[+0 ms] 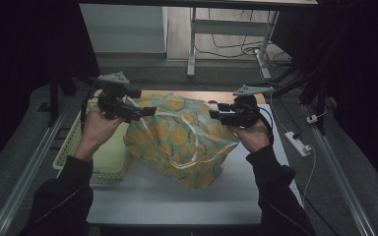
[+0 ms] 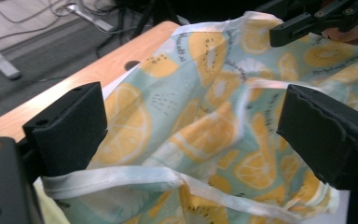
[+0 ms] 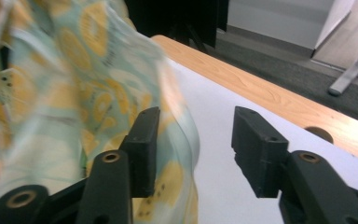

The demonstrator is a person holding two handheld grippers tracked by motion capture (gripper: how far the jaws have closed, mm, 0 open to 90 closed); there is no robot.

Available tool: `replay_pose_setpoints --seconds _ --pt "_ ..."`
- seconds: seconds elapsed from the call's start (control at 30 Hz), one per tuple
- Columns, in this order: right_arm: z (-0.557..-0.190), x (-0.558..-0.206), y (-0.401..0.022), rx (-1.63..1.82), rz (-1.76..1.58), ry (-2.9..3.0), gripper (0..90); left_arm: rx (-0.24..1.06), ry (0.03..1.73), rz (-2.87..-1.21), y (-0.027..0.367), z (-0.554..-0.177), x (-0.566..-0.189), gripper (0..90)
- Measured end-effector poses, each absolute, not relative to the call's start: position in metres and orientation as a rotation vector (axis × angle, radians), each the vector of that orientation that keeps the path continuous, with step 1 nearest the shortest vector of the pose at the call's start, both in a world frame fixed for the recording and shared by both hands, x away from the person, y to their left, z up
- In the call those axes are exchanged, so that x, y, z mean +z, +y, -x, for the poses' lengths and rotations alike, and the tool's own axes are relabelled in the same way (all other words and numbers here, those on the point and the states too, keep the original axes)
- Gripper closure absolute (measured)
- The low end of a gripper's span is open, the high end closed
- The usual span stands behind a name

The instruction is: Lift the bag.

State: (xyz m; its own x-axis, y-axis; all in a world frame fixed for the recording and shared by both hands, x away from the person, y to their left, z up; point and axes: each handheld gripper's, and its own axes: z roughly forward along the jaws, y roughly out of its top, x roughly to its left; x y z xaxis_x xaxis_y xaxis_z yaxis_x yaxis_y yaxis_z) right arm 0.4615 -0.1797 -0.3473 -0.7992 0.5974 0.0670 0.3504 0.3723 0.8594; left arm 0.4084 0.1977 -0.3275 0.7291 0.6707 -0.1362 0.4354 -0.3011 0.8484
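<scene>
A cloth bag [image 1: 182,137] printed with orange slices on pale green, with white straps, lies bulging on the white mat. My left gripper [image 1: 145,112] is at its upper left corner. In the left gripper view its jaws [image 2: 193,121] stand wide apart, with the bag's cloth [image 2: 205,121] between them and the white hem running past the left jaw. My right gripper [image 1: 214,114] is at the bag's upper right edge. In the right gripper view its jaws [image 3: 193,135] are apart over bare mat, and the bag [image 3: 51,93] hangs just outside the left jaw.
A pale yellow plastic basket [image 1: 103,157] sits left of the bag, under my left forearm. The white mat [image 1: 177,196] covers a wooden table [image 1: 202,94] that has a round hole [image 3: 319,134] near its far edge. A power strip [image 1: 298,143] lies on the floor at the right.
</scene>
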Motion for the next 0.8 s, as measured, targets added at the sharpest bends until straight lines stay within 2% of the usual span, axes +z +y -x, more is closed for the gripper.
replay_pose_setpoints --seconds 0.23,0.33,0.47,0.8 --pt "-0.471 -0.357 -0.186 1.333 -0.902 2.386 59.6 0.253 0.833 -1.894 0.217 -0.404 -0.329 8.1" --pt "-0.472 -0.361 -0.186 1.331 -0.906 2.408 69.2 0.253 0.824 -1.895 0.217 -0.404 -0.327 7.7" --pt "-0.47 -0.363 -0.183 1.342 -0.887 2.443 88.5 0.273 0.795 -1.907 0.209 -0.405 -0.319 5.4" --pt "-0.466 -0.357 -0.176 1.324 -0.852 2.473 90.0 0.294 0.744 -1.896 0.195 -0.404 -0.283 3.5"
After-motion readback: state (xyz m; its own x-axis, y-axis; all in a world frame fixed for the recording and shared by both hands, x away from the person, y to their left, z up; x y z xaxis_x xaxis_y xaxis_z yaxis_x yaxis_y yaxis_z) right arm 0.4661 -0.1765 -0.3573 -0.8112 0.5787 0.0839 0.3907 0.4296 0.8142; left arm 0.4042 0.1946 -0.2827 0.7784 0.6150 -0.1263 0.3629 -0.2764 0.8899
